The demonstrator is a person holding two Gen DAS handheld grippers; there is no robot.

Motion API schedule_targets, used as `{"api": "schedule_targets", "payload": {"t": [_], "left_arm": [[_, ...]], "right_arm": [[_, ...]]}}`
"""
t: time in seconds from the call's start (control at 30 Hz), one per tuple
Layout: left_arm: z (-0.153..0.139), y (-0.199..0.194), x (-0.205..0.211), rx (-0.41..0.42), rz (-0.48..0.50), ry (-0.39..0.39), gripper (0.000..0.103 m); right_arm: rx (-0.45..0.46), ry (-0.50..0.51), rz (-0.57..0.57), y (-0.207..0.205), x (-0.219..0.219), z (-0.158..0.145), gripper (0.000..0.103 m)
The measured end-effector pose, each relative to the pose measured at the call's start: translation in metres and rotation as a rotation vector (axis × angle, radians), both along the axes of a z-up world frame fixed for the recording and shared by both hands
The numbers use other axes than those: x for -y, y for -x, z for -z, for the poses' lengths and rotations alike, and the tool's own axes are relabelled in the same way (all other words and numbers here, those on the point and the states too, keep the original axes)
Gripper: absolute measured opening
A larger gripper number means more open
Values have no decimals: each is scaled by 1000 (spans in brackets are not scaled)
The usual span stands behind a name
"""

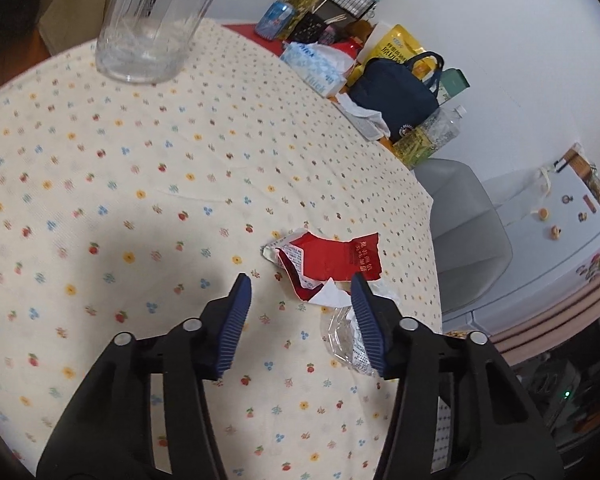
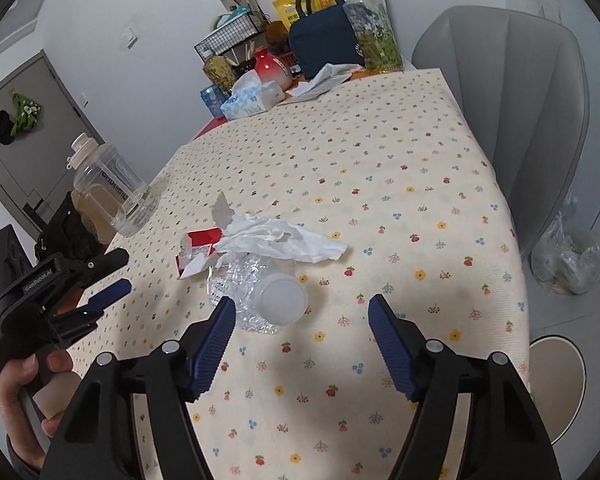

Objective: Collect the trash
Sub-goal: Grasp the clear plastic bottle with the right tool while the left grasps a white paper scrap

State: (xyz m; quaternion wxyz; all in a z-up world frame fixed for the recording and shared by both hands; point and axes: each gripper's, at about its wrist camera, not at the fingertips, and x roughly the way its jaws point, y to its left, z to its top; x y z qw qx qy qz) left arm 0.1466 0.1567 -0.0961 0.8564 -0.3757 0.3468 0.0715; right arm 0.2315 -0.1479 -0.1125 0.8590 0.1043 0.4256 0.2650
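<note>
The right hand-held gripper (image 2: 302, 320) hangs wide open and empty just short of the crushed plastic cup (image 2: 268, 296), while the left hand-held gripper (image 1: 300, 300), equally spread and holding nothing, faces the torn red wrapper (image 1: 328, 258). The trash lies heaped mid-worktop (image 2: 400, 168) (a crumpled tissue (image 2: 284, 238) draped over it). This looks like the approach; next, I judge, each must straddle its piece and close.

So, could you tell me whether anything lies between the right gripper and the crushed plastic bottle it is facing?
Nothing visible does. The right gripper is open, and only bare floral tablecloth lies between its fingers and the crushed plastic bottle, whose capped end points toward it. The white tissue and red wrapper lie behind the bottle.
</note>
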Motion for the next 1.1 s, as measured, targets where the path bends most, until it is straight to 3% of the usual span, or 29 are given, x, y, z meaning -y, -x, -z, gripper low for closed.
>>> {"api": "schedule_targets", "payload": {"t": [0.47,0.5,0.53,0.57,0.63,0.73,1.1], "left_arm": [[38,-42,17,-52,-27,107,43],[39,-44,18,-54,-24,107,39],[41,-46,20,-63,-23,109,27],[43,-47,21,-72,-27,116,24],[42,-44,21,-63,-35,105,15],[33,-37,23,-41,-24,73,12],[16,7,20,6,-31,51,12]], "right_arm": [[-94,-80,4,-26,-8,19,65],[-97,-86,0,-26,-9,19,65],[-101,-92,-3,-27,-10,20,61],[-102,-103,-7,-28,-11,20,57],[-96,-126,-35,-26,-13,17,31],[-68,-94,-63,-19,-16,9,31],[-59,-121,-71,14,-1,8,31]]}}
